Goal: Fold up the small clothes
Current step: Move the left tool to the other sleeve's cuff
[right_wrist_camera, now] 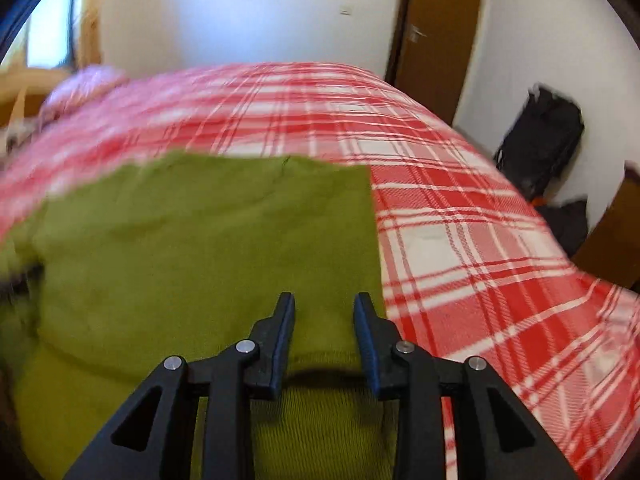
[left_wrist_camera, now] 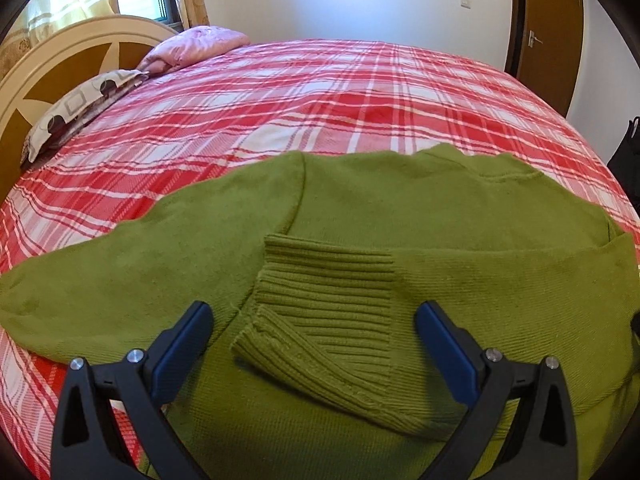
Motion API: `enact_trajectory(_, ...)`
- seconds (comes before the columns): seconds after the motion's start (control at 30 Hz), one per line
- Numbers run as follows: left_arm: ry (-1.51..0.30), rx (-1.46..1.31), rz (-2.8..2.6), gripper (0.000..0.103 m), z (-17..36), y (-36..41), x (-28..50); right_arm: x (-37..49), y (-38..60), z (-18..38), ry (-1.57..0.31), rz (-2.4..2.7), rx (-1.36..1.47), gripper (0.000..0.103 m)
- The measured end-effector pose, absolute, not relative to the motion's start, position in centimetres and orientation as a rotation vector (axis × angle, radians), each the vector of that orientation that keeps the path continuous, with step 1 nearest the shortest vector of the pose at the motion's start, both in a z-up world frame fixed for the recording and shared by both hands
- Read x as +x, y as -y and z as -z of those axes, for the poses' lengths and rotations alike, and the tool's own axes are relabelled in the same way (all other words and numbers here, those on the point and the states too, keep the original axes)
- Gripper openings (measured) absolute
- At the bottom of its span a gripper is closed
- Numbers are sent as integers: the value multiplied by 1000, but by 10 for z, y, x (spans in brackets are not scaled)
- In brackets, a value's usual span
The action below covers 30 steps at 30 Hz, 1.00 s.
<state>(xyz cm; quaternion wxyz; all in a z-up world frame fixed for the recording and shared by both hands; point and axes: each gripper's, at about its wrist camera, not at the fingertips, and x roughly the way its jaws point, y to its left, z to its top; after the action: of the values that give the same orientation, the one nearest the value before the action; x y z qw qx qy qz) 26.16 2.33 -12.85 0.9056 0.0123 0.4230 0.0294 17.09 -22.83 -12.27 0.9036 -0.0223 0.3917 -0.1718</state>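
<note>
The left gripper point(left_wrist_camera: 314, 314) has its fingers point(left_wrist_camera: 188, 340) spread wide, with nothing between them; they hang over the ribbed cuff point(left_wrist_camera: 328, 304) of a sleeve that lies folded across the body of the green sweater point(left_wrist_camera: 400, 208). The right gripper point(right_wrist_camera: 324, 306) has its fingers point(right_wrist_camera: 284, 332) set a narrow gap apart, parted and empty, above the sweater's right part, near its straight side edge point(right_wrist_camera: 374, 232). The sweater lies spread flat on the bed point(left_wrist_camera: 320, 80), on a red and white checked cover. The other sleeve point(left_wrist_camera: 100, 264) stretches out to the left. Near the headboard point(left_wrist_camera: 60, 52) lie a pink pillow point(left_wrist_camera: 200, 42) and a patterned pillow point(left_wrist_camera: 80, 100). Beyond the bed stand a brown door point(right_wrist_camera: 440, 32) and a black bag point(right_wrist_camera: 540, 136) against the wall. The right wrist view is blurred on its left side.
</note>
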Motion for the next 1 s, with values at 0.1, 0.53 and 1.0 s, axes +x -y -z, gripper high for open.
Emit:
enact_trajectory(0.1, -877, 19, -59, 103, 129, -24, 265, 169, 224, 124, -796, 383, -84, 39)
enact_trajectory(0.53, -880, 6, -41, 103, 128, -30, 262, 171, 218, 127, -784, 424, -143, 42)
enact_trajectory(1.0, -827, -295, -476, 103, 109, -238, 212, 168, 226, 127, -771, 388, -69, 42)
